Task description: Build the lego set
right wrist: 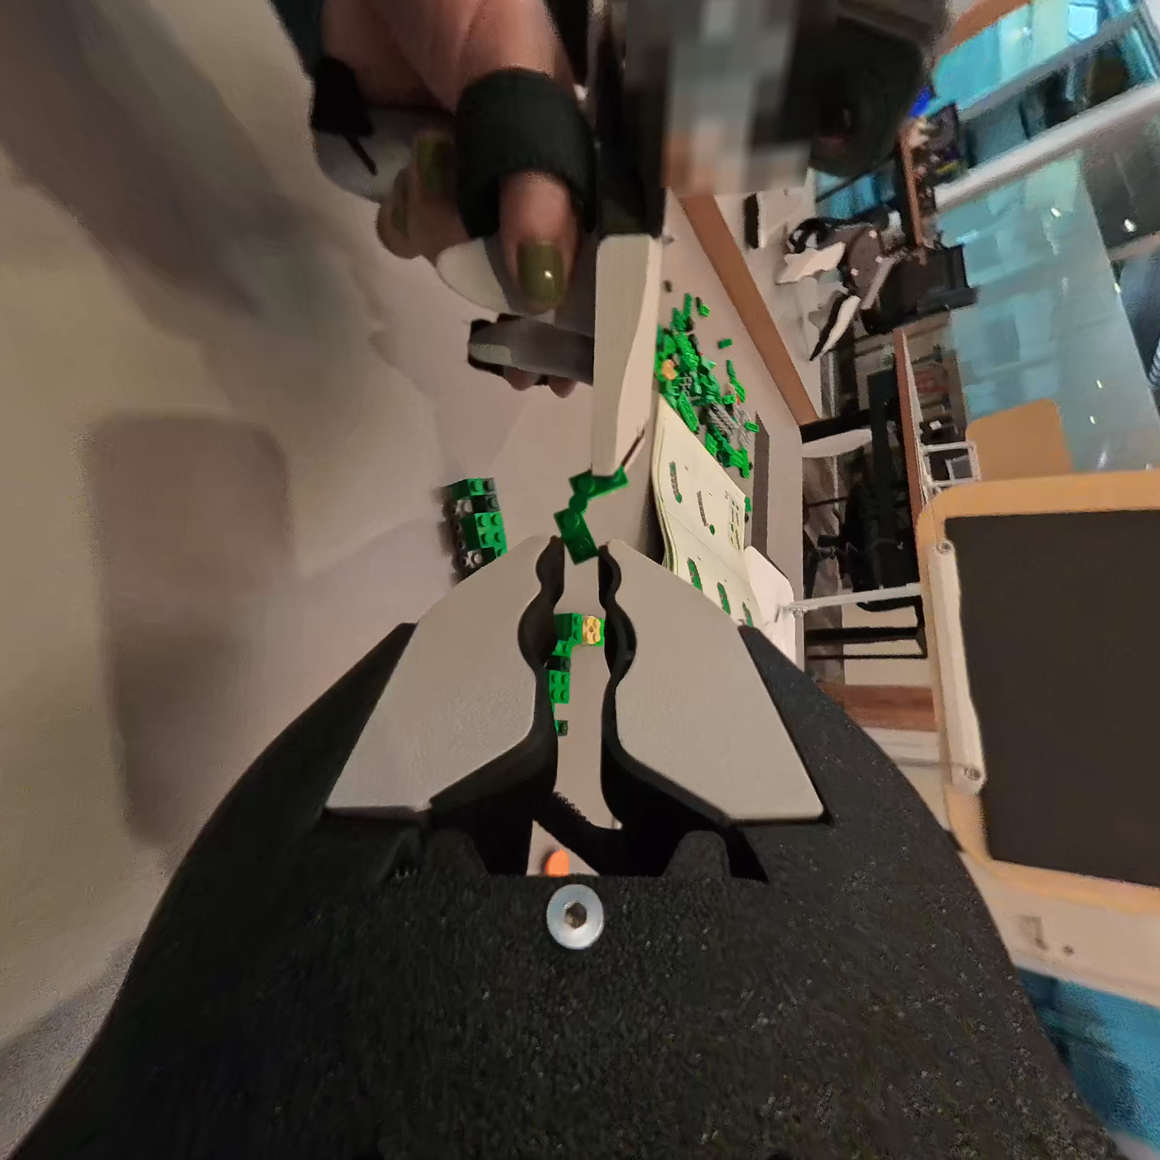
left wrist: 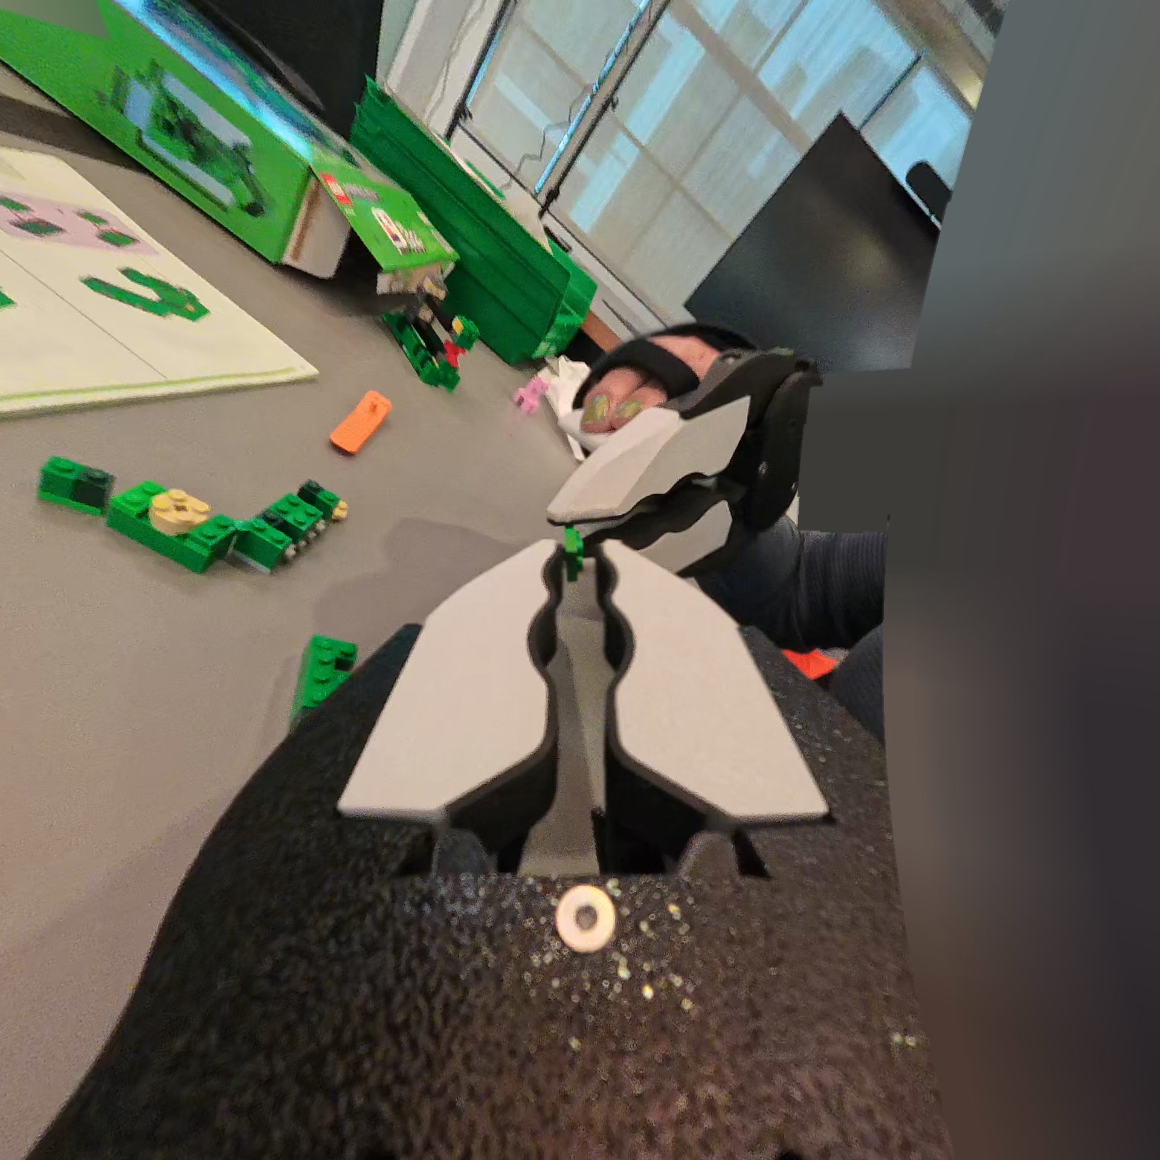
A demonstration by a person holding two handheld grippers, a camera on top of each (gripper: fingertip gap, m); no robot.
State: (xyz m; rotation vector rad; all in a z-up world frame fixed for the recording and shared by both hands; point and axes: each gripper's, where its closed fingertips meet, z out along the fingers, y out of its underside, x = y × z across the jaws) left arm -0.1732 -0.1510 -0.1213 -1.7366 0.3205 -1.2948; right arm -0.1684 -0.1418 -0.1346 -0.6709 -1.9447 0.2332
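Both tools meet above the bench [left wrist: 188, 722] w/ a small green lego piece [left wrist: 572, 552] between them: left tool [left wrist: 574, 551] is pinching one end, right tool [right wrist: 577, 547] is clamped on the other end of that stepped green plate piece. Half-built green lego chunk [left wrist: 188, 521] sits far left on the bench, w/ the instruction booklet [left wrist: 94, 301] and green box [left wrist: 207, 144] farther back.

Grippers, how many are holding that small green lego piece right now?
2. The left gripper pinches one end of the green lego piece, and the right gripper pinches the other end, meeting tip to tip above the table.
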